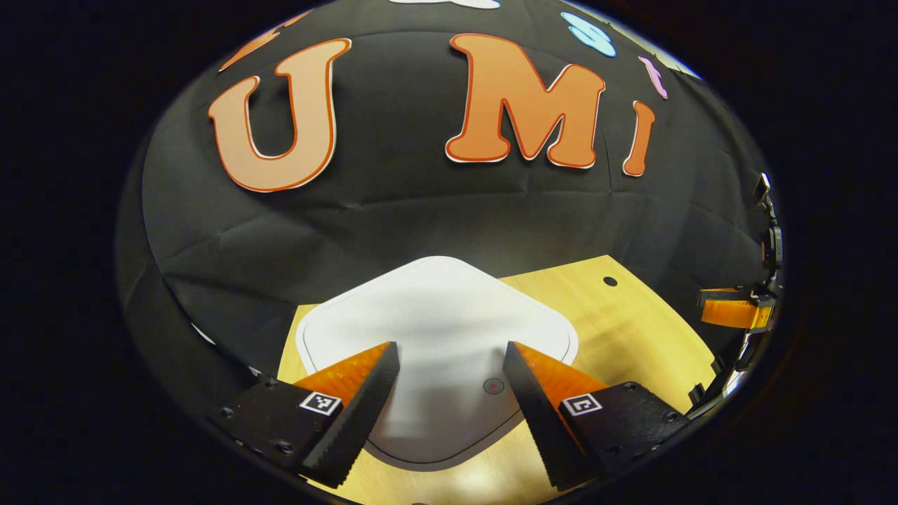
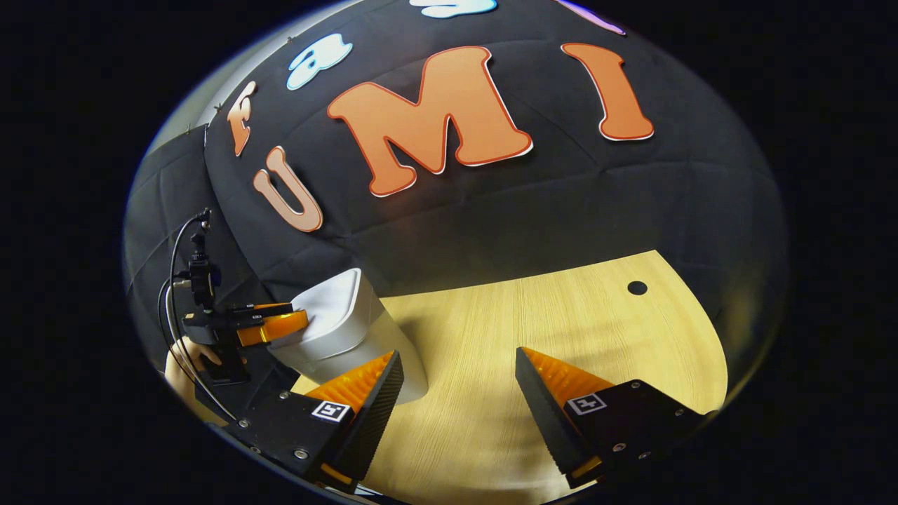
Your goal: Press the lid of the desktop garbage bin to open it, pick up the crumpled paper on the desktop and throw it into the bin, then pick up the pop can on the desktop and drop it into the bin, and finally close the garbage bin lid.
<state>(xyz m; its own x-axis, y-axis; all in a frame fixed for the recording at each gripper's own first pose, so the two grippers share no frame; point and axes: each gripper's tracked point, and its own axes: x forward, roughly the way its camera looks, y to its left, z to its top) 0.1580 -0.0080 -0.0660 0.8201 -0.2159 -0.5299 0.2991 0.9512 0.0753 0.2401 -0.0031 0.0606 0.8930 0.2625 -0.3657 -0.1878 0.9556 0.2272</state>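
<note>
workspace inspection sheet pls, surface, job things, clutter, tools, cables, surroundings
surface: light wooden desktop with a small round hole near its far edge.
job's things: white garbage bin stands on the desktop, lid shut, a small round press mark on its near part. Crumpled paper and pop can: nothing seen.
clutter: nothing seen.
grippers: left tool open, hanging above the lid, a finger on each side of the press mark; whether it touches, cannot tell. Right tool open and empty over bare desktop, right of the bin.
cables: black cables loop from the left tool's camera mount.
surroundings: black cloth wall behind the desktop.
</note>
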